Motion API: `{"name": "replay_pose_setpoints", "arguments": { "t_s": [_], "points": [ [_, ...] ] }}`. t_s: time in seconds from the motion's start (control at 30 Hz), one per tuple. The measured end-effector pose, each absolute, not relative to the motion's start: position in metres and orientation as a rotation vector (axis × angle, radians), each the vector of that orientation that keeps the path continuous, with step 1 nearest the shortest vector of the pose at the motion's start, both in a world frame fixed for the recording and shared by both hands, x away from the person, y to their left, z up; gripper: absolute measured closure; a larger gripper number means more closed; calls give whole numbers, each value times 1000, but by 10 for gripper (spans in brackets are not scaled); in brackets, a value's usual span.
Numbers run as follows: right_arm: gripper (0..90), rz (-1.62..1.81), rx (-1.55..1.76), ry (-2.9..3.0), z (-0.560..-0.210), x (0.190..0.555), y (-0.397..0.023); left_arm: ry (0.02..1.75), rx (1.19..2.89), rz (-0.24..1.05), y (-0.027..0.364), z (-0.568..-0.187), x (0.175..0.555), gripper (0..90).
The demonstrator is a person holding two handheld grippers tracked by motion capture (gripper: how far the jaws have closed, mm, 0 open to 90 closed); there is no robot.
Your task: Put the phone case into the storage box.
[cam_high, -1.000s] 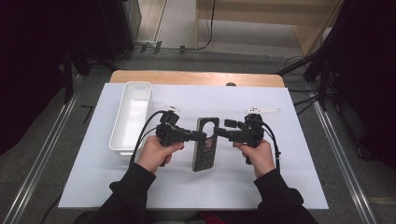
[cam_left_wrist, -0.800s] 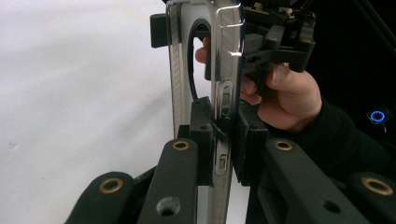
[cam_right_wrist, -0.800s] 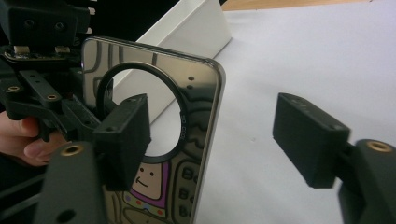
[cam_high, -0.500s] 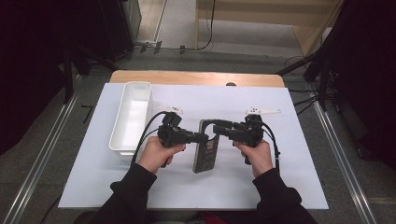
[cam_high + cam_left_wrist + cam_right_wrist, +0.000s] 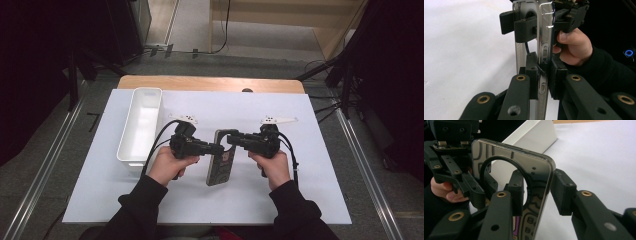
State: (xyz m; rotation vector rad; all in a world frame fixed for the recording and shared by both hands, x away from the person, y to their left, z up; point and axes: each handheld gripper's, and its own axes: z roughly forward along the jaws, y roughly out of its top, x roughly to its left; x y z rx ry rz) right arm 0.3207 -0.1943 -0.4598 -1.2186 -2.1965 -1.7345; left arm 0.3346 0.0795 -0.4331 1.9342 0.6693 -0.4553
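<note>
I have the phone held on edge just above the white bench, between both tools. My left hand-held gripper is clamped across its side rail; the right hand-held gripper has just been closing on the top corner, its far pad barely seated. I'd square that pad before lifting, keep both hands level, and avoid twisting.

Bright even light, dark surrounds, close-ups soft, slight glare

Your sleeves are black, reaching to the wrists. Your left gripper and right gripper are matte black with brass-ringed pivots, pale three-cornered plates and black cables.
</note>
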Motion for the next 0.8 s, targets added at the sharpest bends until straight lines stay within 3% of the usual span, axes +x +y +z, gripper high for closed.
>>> {"name": "replay_pose_setpoints", "arguments": {
  "t_s": [0.8],
  "points": [
    [675,-1737,-1225,-2251,-457,318,-193,672,1939,-419,80,-433,334,795]
  ]
}}
